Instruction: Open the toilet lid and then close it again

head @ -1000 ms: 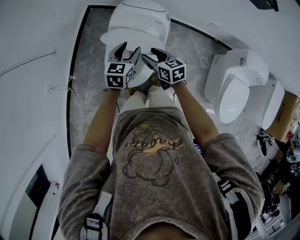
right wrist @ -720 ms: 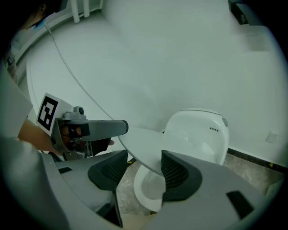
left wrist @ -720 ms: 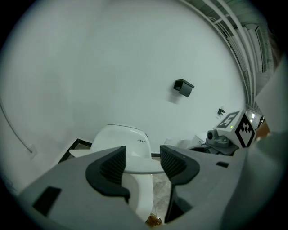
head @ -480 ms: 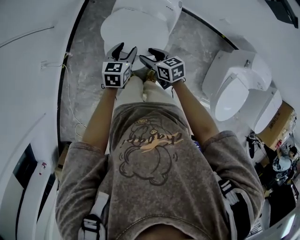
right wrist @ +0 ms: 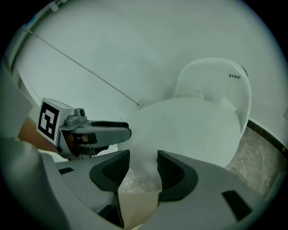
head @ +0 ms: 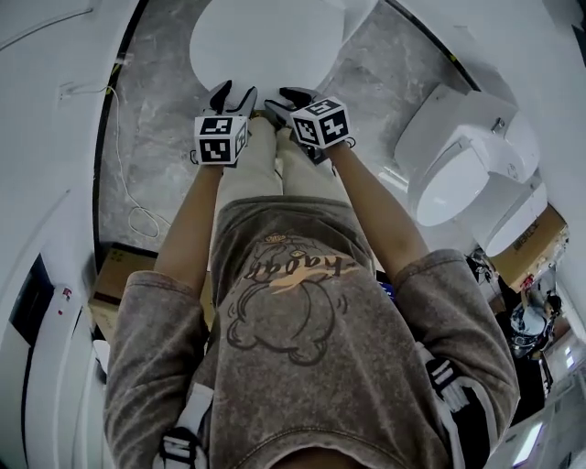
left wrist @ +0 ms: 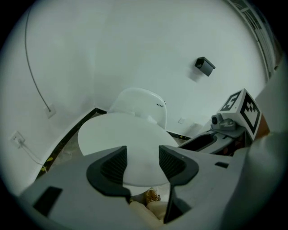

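Head view: a person in a grey printed top (head: 293, 302) fills the lower half from 6 o'clock, both arms reaching up toward 12. Grey marble floor (head: 156, 137) runs btwn white walls. The toilet (head: 352, 14) is at 12 o'clock, w/ its lid (head: 265, 41) down, a flat white oval. A 2nd toilet (head: 458, 183) sits at 3 o'clock, well apart. A cardboard box (head: 119, 270) is at 8 o'clock and a thin cable (head: 119, 165) lies on the floor at 10.

The left gripper (head: 234, 92) and right gripper (head: 286, 99) are side by side just above centre, tips at the lid's near edge.

Left gripper view: left gripper (left wrist: 143, 164) has its jaws wide, closing, and holds nothing. The lid's (left wrist: 121, 134) front rim shows through the gap at 12 o'clock.

Right gripper view: right gripper (right wrist: 143, 168) is also wide, closing and empty. The lid (right wrist: 189, 130) is ahead at 1 o'clock and the left gripper (right wrist: 90, 132) at 9.
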`<control>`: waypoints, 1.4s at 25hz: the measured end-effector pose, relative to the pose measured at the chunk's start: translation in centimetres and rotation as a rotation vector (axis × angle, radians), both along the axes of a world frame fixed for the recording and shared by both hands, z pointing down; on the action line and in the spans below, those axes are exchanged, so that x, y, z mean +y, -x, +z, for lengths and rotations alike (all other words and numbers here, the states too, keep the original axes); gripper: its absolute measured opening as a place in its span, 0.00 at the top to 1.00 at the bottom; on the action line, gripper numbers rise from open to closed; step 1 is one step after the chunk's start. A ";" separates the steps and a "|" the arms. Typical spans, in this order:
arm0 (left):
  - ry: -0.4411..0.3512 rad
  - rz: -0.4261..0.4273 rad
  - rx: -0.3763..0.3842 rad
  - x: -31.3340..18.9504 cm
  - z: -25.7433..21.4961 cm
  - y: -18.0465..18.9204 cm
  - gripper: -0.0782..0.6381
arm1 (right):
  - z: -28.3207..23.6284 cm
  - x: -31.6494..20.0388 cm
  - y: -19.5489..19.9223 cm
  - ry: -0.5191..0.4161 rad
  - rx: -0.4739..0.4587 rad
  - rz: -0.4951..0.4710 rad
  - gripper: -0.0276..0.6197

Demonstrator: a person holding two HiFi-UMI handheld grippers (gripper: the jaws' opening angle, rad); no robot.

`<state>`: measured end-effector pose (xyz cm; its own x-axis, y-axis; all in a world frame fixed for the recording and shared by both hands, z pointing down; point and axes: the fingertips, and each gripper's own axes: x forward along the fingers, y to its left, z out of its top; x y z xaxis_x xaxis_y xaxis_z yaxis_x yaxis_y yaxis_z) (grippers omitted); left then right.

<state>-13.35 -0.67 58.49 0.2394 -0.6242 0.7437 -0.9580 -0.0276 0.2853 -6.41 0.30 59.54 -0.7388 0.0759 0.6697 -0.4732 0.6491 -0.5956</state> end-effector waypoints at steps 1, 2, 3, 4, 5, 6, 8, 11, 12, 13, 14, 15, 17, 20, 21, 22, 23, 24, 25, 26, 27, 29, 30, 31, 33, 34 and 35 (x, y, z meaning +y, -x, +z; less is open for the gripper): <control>0.019 -0.007 0.002 0.7 1.2 0.0 0.58 | 1.0 0.7 0.1 0.010 0.014 -0.014 0.63; 0.038 -0.014 0.004 1.4 2.4 0.1 0.58 | 2.1 1.4 0.2 0.019 0.027 -0.026 0.63; 0.055 -0.020 0.007 2.0 3.6 0.2 0.58 | 3.1 2.0 0.2 0.025 0.040 -0.034 0.63; 0.068 -0.025 0.010 2.5 4.8 0.3 0.58 | 4.2 2.4 0.3 0.031 0.051 -0.040 0.63; 0.081 -0.030 0.013 3.0 6.0 0.4 0.58 | 5.3 2.9 0.4 0.037 0.062 -0.044 0.63; 0.094 -0.032 0.015 3.5 7.2 0.5 0.58 | 6.4 3.3 0.5 0.041 0.072 -0.049 0.63; 0.116 -0.031 0.015 4.3 9.5 0.6 0.58 | 8.4 4.2 0.6 0.041 0.094 -0.063 0.64; 0.138 -0.031 0.018 4.9 12.6 0.8 0.59 | 11.2 4.8 0.8 0.031 0.117 -0.064 0.64; 0.144 -0.033 0.020 5.1 13.6 0.8 0.58 | 12.1 4.9 0.9 0.032 0.123 -0.059 0.64; 0.149 -0.039 0.022 5.2 14.5 0.9 0.59 | 12.9 5.0 0.9 0.035 0.128 -0.053 0.64; 0.152 -0.047 0.021 5.3 15.3 1.1 0.60 | 13.6 5.1 1.0 0.039 0.132 -0.048 0.64; 0.153 -0.055 0.019 5.3 16.1 1.2 0.60 | 14.3 5.1 1.1 0.043 0.135 -0.044 0.64; 0.156 -0.070 0.012 5.3 17.4 1.3 0.60 | 15.5 5.2 1.2 0.050 0.138 -0.036 0.64; 0.163 -0.086 0.009 5.3 18.7 1.4 0.60 | 16.9 5.5 1.3 0.048 0.143 -0.036 0.64; 0.162 -0.092 0.008 5.3 19.0 1.5 0.60 | 17.3 5.5 1.4 0.042 0.145 -0.037 0.64; 0.162 -0.100 0.008 5.2 19.2 1.6 0.60 | 17.6 5.6 1.5 0.034 0.146 -0.036 0.65; 0.162 -0.110 0.011 5.2 19.3 1.7 0.61 | 17.9 5.6 1.6 0.026 0.146 -0.033 0.68; 0.164 -0.117 0.016 5.1 19.4 1.7 0.61 | 18.0 5.7 1.7 0.020 0.144 -0.033 0.69; 0.170 -0.117 0.024 5.2 19.4 1.7 0.61 | 18.1 6.0 1.8 0.020 0.140 -0.038 0.70; 0.179 -0.111 0.032 5.3 19.4 1.5 0.61 | 18.0 6.3 1.9 0.027 0.137 -0.049 0.69; 0.192 -0.100 0.042 5.3 19.2 1.3 0.60 | 17.8 6.5 2.0 0.034 0.133 -0.060 0.69; 0.218 -0.089 0.069 5.1 18.3 1.0 0.60 | 16.6 6.1 2.1 0.026 0.120 -0.065 0.69; 0.219 -0.091 0.083 4.9 17.4 1.0 0.60 | 15.5 5.5 2.0 0.013 0.110 -0.056 0.69; 0.210 -0.098 0.094 4.5 16.1 1.0 0.60 | 14.3 4.8 1.9 -0.001 0.101 -0.040 0.69; 0.175 -0.108 0.108 3.6 12.9 1.3 0.60 | 11.4 3.1 1.6 -0.030 0.084 0.000 0.69; 0.155 -0.109 0.113 3.0 11.0 1.4 0.60 | 9.7 2.1 1.5 -0.047 0.077 0.021 0.69; 0.135 -0.108 0.117 2.4 8.9 1.4 0.60 | 7.8 1.2 1.3 -0.066 0.070 0.040 0.69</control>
<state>-14.79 1.70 67.43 0.2662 -0.5474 0.7934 -0.9136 0.1192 0.3888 -7.66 1.47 67.38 -0.6917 0.0017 0.7221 -0.5381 0.6657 -0.5170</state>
